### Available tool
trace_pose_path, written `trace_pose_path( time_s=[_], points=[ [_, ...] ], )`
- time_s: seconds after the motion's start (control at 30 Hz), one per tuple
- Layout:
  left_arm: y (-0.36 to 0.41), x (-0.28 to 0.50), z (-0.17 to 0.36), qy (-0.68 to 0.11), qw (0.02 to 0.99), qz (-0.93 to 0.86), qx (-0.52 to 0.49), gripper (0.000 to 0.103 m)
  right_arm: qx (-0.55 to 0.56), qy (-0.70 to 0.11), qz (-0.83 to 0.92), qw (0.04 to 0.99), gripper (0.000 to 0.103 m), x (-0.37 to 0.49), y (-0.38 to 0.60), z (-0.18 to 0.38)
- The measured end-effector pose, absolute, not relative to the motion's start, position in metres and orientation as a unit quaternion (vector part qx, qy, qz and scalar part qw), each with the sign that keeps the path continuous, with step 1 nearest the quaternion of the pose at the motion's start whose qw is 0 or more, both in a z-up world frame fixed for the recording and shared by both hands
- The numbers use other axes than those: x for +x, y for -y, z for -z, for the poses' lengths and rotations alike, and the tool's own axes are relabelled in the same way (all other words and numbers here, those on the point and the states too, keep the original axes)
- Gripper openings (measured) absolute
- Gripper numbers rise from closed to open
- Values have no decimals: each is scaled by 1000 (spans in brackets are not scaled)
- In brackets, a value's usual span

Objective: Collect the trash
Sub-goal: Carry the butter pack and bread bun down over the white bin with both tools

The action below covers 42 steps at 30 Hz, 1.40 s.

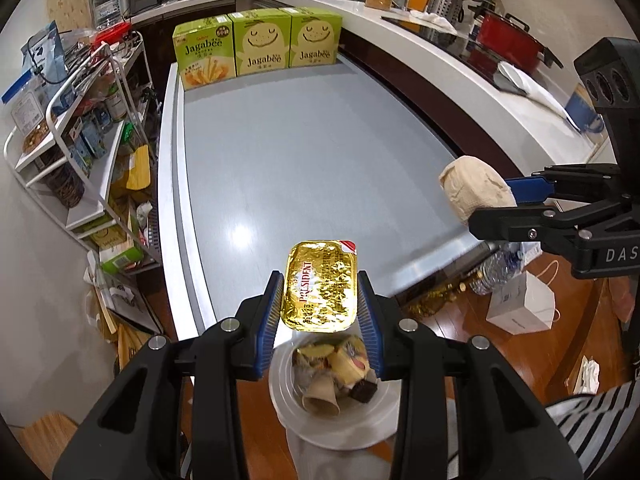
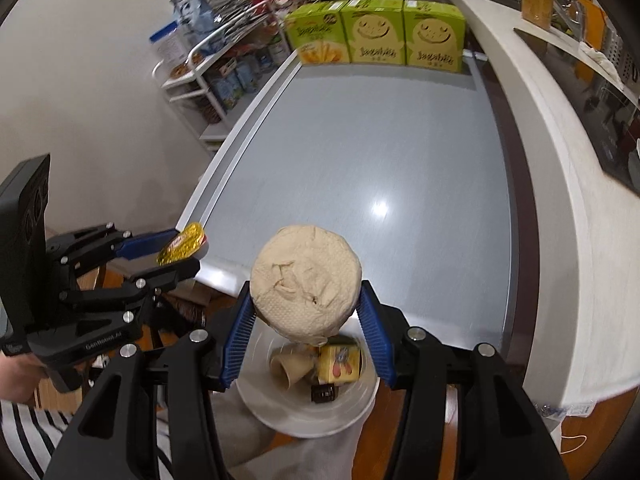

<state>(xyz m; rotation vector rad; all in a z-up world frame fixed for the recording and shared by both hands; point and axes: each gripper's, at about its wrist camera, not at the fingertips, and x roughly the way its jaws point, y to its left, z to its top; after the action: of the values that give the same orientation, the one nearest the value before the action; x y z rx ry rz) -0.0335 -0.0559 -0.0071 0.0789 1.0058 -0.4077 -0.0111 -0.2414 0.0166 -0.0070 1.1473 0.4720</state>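
My left gripper (image 1: 320, 304) is shut on a gold foil President butter packet (image 1: 320, 286) and holds it above a white trash bin (image 1: 340, 420) on the floor. The bin holds several wrappers and a paper cup. My right gripper (image 2: 306, 304) is shut on a beige crumpled paper wad (image 2: 306, 280), above the same bin (image 2: 280, 408). In the left wrist view the right gripper (image 1: 500, 200) with the wad (image 1: 474, 186) is at the right. In the right wrist view the left gripper (image 2: 180, 250) with the butter packet (image 2: 182, 246) is at the left.
A grey table (image 1: 300, 152) stretches ahead with three green Jagabee boxes (image 1: 256, 44) at its far end. A cluttered white rack (image 1: 80, 120) stands on the left, a white kitchen counter (image 1: 440, 72) on the right. A white paper bag (image 1: 524, 304) and bottles lie on the wooden floor.
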Motion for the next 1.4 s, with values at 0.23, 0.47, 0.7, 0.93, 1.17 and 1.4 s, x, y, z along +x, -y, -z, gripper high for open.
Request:
trace_pose_path(
  time_s=[0.23,0.47,0.7,0.93,1.17,1.4],
  points=[
    [57,-63,19,-501,841,199,43,38,-11,-570,-234,788,50,-44,239,3],
    [61,-87,34,-526,823,208,51,38,-11,-603,-234,763,50,-65,239,29],
    [64,-100,55,-552,804,215,58,38,-19,-634,-234,736,50,-77,236,60],
    [67,-103,89,-582,781,213,71,38,-42,-652,-230,721,50,-83,230,89],
    [67,-101,118,-599,770,201,84,38,-44,-664,-213,715,50,-78,224,117],
    [70,-95,134,-605,769,187,89,38,-33,-669,-190,718,50,-74,220,137]
  ],
)
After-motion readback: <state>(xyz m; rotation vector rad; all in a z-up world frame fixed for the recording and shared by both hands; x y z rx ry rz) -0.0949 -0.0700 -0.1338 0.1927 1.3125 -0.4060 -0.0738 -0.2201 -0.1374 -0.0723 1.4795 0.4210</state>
